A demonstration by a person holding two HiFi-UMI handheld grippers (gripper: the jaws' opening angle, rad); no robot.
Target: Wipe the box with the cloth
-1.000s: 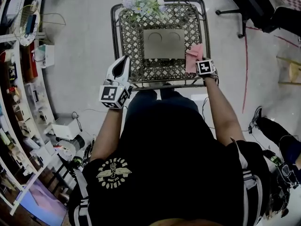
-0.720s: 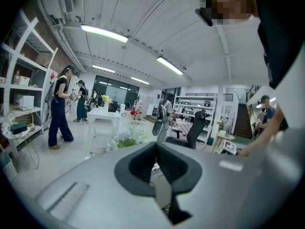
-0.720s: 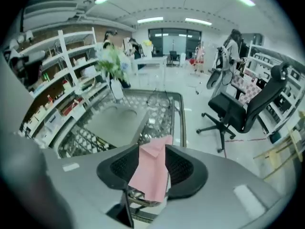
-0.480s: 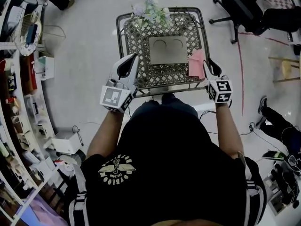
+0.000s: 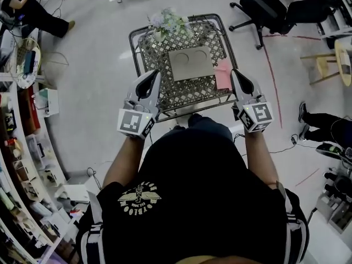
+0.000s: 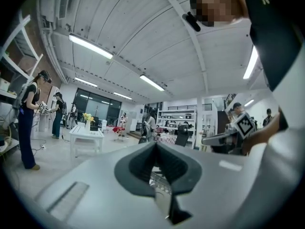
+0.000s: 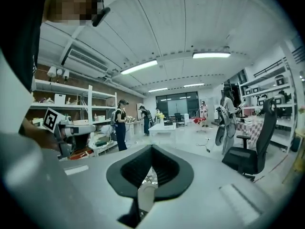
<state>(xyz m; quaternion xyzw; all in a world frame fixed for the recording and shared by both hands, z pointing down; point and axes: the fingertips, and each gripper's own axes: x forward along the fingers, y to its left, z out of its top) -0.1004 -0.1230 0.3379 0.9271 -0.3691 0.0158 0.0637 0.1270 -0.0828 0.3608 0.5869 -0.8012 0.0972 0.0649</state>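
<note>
On the grey metal lattice table (image 5: 149, 51), the flat pink cloth (image 5: 223, 73) lay beside the flat grey cardboard box (image 5: 191, 63), just left of the shut, empty right hand-held gripper (image 5: 236, 73), far from the shut, empty left hand-held gripper (image 5: 157, 73).

Flat tan rectangular box (image 5: 191, 63) looks like matt cardboard w/ two round pressed marks. The dark metal-framed table (image 5: 181, 90) has an open lattice top, rough-textured, & the pink cloth (image 5: 223, 73) is soft matt fabric. White left gripper (image 5: 155, 75) & right gripper (image 5: 235, 73) have smooth, slightly glossy plastic shells w/ matt dark rubbery-looking pads (image 7: 167, 170); the pale grey floor (image 5: 93, 92) is polished & reflective.
</note>
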